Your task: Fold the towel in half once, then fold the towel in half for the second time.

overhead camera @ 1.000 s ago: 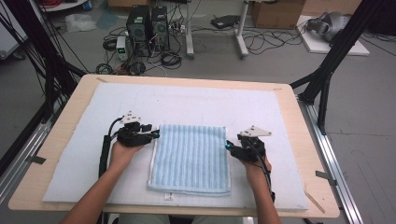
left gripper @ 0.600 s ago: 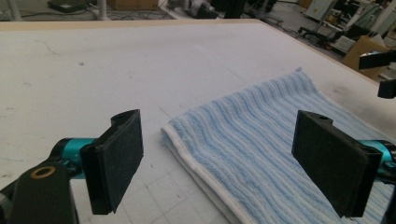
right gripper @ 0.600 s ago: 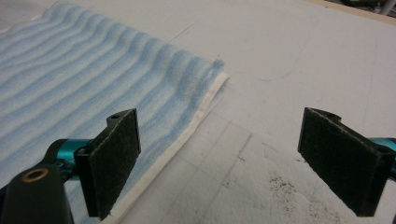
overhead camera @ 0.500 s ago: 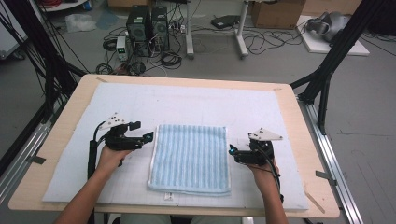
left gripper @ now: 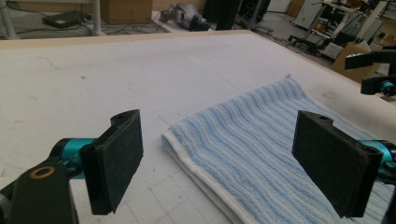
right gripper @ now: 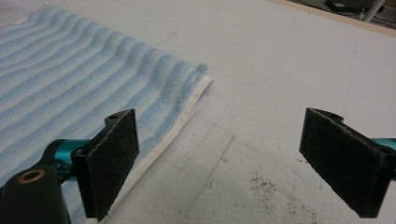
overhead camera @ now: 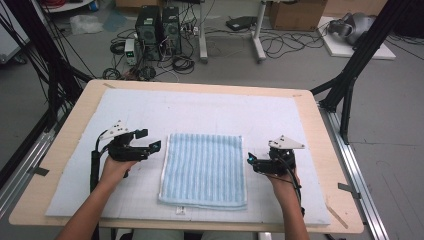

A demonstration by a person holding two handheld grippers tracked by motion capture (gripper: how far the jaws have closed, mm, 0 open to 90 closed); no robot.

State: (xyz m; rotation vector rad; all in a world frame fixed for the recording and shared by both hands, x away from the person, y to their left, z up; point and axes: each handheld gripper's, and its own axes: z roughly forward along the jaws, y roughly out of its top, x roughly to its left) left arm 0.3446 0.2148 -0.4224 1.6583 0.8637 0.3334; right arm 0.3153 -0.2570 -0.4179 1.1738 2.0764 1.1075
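Just let go of the folded towel [overhead camera: 204, 170], so my left gripper [overhead camera: 150, 146] and right gripper [overhead camera: 250, 162] sit spread wide either side of it, fold looks done.

White mat [overhead camera: 210, 112] on wooden table [overhead camera: 320, 130]; computer towers [overhead camera: 159, 27] beyond.

The high view looks forward and down over the table [overhead camera: 65, 150]; both gripper views sit low and close, each sharing the striped towel [overhead camera: 204, 170] with it

Both grippers' fingers [overhead camera: 154, 145] off towel [overhead camera: 204, 170]
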